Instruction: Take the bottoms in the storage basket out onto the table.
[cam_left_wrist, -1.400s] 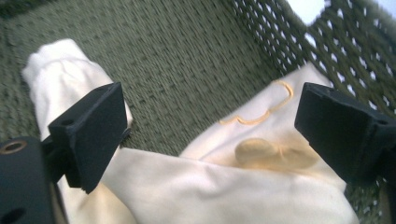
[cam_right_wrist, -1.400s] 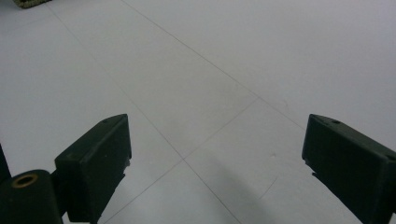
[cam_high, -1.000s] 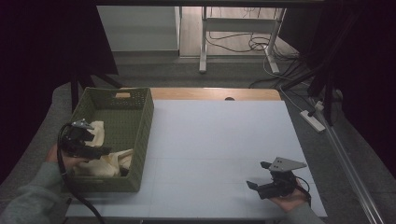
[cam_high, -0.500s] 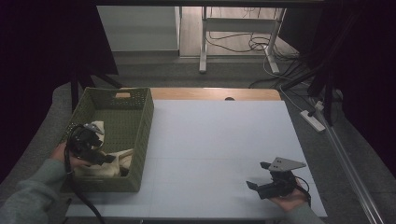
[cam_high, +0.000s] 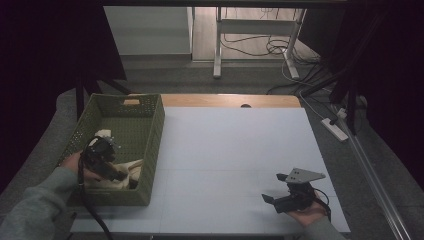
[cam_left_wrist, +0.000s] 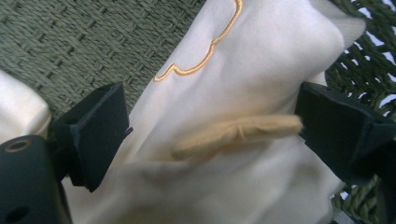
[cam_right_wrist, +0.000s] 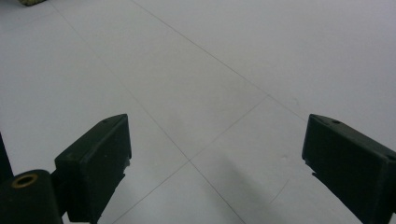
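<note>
Left gripper view: your jaws stand wide apart on either side of the cream cloth (cam_left_wrist: 243, 130), not clamped.
Left gripper (cam_high: 120, 176): lower left of the high view, tilted down into the green basket (cam_high: 150, 130), where the cloth (cam_high: 131, 168) lies.
Right gripper (cam_high: 278, 191): lower right, jaws spread, resting level in your palm above the white table (cam_high: 225, 150).
Room: grey floor and cables (cam_high: 260, 47) at the upper frame.
</note>
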